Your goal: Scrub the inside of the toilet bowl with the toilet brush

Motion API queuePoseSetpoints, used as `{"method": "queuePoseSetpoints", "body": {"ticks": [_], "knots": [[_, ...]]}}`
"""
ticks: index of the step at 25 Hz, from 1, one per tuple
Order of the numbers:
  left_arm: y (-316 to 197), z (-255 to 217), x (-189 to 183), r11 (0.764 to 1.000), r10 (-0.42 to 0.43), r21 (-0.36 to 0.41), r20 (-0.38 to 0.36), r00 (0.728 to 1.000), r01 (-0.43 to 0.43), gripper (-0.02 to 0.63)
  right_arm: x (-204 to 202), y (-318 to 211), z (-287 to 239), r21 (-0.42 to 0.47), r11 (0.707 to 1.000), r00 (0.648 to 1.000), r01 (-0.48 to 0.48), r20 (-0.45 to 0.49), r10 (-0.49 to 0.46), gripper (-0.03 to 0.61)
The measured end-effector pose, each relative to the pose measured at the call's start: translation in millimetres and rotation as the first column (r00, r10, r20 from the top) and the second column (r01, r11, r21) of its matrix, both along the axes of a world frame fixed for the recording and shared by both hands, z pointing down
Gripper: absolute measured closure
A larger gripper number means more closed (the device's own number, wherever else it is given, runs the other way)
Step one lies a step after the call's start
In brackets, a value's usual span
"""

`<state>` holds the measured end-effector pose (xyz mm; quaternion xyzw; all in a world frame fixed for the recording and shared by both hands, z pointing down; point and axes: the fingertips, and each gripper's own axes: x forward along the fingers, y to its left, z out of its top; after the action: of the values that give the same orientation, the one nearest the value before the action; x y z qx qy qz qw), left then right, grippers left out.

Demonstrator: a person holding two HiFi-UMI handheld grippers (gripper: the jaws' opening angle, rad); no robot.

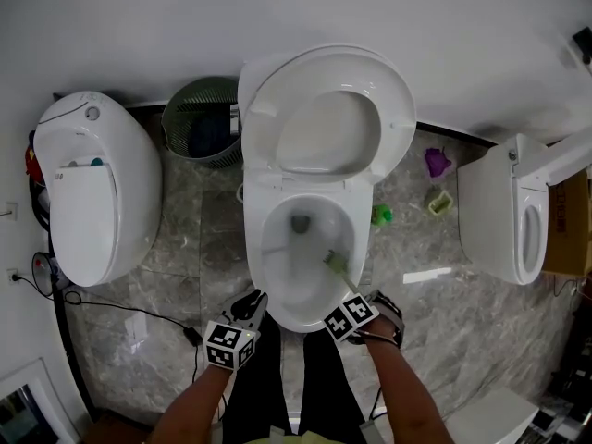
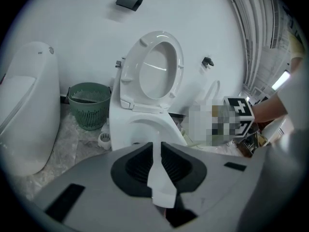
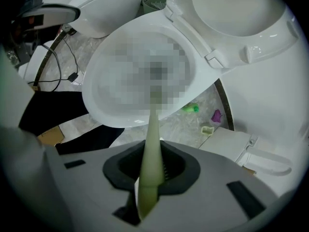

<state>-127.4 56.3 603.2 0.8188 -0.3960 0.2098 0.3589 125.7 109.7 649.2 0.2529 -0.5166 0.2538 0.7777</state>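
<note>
In the head view, the toilet bowl (image 1: 298, 248) sits at centre frame with its seat and lid (image 1: 328, 109) raised behind it. The toilet brush (image 1: 335, 263) angles down into the lower right of the bowl, and your right gripper (image 1: 346, 296) has it by the top of the handle, just over the front rim. Your left gripper (image 1: 252, 303) hangs at the rim's lower left and does not appear to be touching anything.

In the left gripper view, the jaws are drawn almost together. A thin white sliver shows between the pads (image 2: 145, 163), and I cannot tell whether it is something held or just the toilet behind.

In the right gripper view, the jaws are clamped on the pale green handle, which runs up the middle of the frame toward the bowl's rim (image 3: 96, 105). The brush head is hidden under the blur.

The brush looks light and stiff, with a smooth tapering plastic handle. Gripped this far back, it will probably lever and twist in the pads once the bristles drag on the slick porcelain. Keep your hold on the thick end, where the pads get the most surface, squeeze firmly and press gently.
</note>
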Motion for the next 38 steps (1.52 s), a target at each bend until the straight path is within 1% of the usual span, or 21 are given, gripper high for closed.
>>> {"method": "queuePoseSetpoints", "body": {"ticks": [4,7,9,15,19,23,28,33,38], "knots": [[0,1,-8,1.0,-0.021,-0.005,0.006,1.0,0.021,0.561,-1,18,-2,-0.065,0.998,1.0,0.023,0.018,-0.022,0.503],[3,3,-11,0.999,-0.034,-0.01,0.01,0.999,0.034,0.561,-5,30,-3,-0.1,0.994,0.998,0.051,0.036,-0.048,0.503],[7,4,-12,0.999,-0.038,-0.014,0.013,0.999,0.038,0.561,-9,37,-4,-0.12,0.991,0.997,0.053,0.061,-0.046,0.503],[17,9,-15,0.998,-0.055,-0.034,0.02,0.998,0.056,0.561,-24,59,-7,-0.17,0.985,0.99,0.028,0.141,-0.004,0.503],[23,10,-17,0.997,-0.064,-0.045,0.024,0.998,0.065,0.561,-38,75,-8,-0.215,0.976,0.977,-0.027,0.201,0.071,0.503],[27,9,-16,0.997,-0.068,-0.047,0.022,0.997,0.069,0.561,-55,84,-9,-0.253,0.964,0.953,-0.085,0.261,0.153,0.503],[27,7,-16,0.995,-0.084,-0.045,0.017,0.996,0.085,0.561,-79,83,-8,-0.283,0.948,0.913,-0.148,0.328,0.241,0.503],[26,4,-15,0.995,-0.091,-0.041,0.012,0.996,0.092,0.561,-101,73,-6,-0.292,0.931,0.867,-0.218,0.38,0.322,0.503],[23,2,-10,0.995,-0.091,-0.039,0.005,0.996,0.091,0.561,-117,61,-3,-0.283,0.919,0.832,-0.274,0.41,0.374,0.503]]}}
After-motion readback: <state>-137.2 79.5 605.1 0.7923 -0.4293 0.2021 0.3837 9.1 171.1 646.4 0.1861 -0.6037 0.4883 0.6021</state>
